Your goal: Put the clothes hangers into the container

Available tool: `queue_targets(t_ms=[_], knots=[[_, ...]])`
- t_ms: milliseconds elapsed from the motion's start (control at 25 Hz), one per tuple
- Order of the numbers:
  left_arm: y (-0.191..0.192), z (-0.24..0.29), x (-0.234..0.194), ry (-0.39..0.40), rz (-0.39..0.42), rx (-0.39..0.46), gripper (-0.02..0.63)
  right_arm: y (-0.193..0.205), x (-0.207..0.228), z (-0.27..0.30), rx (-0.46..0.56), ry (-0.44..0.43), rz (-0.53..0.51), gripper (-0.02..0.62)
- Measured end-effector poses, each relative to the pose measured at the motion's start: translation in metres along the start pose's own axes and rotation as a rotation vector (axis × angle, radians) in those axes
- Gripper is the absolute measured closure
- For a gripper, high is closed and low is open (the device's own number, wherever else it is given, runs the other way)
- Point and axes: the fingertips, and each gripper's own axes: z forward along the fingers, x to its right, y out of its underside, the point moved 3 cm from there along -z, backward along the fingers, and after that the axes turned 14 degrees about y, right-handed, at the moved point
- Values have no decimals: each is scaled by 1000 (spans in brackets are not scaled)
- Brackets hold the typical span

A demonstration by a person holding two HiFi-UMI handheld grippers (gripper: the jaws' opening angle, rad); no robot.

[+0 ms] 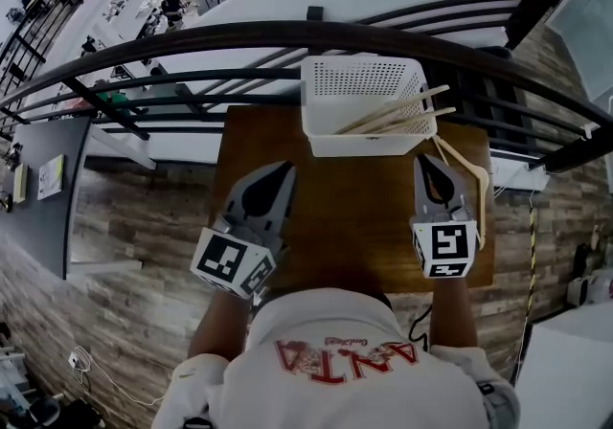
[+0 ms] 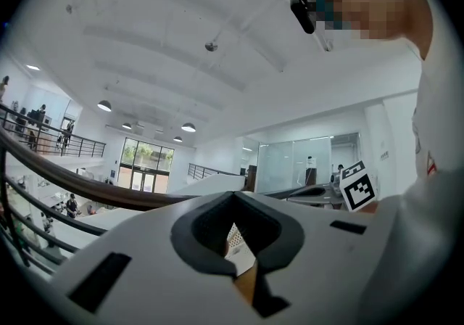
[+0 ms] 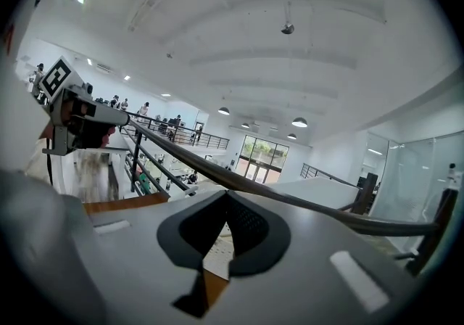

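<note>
**Sizing up the loose hanger [image 1: 476,190]**

My left claw [image 1: 285,169] and right claw [image 1: 428,161] are both pinched together with nothing in them. Wooden hangers [image 1: 397,113] poke out of the white basket [image 1: 330,140] at 12 o'clock. The loose one lies at the table's [image 1: 354,226] 3 o'clock edge, beside the right claw. It looks light, stiff and a bit slick, so I'd pinch one thin arm mid-length.

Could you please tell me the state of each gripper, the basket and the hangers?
left gripper: shut, empty.
right gripper: shut, empty.
basket: upright at the far end of the table, holding hangers.
hangers in the basket: tilted, ends over the right rim.
loose hanger: lying on the table, outside the basket.
</note>
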Motion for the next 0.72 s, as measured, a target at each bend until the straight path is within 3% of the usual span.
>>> queue_targets(t_ms=[320, 720], knots=[[12, 43, 28, 101, -2, -35, 598, 28, 45, -25, -51, 99, 23, 592], [47, 124, 84, 367, -57, -119, 598, 99, 129, -74, -236, 340, 58, 589]])
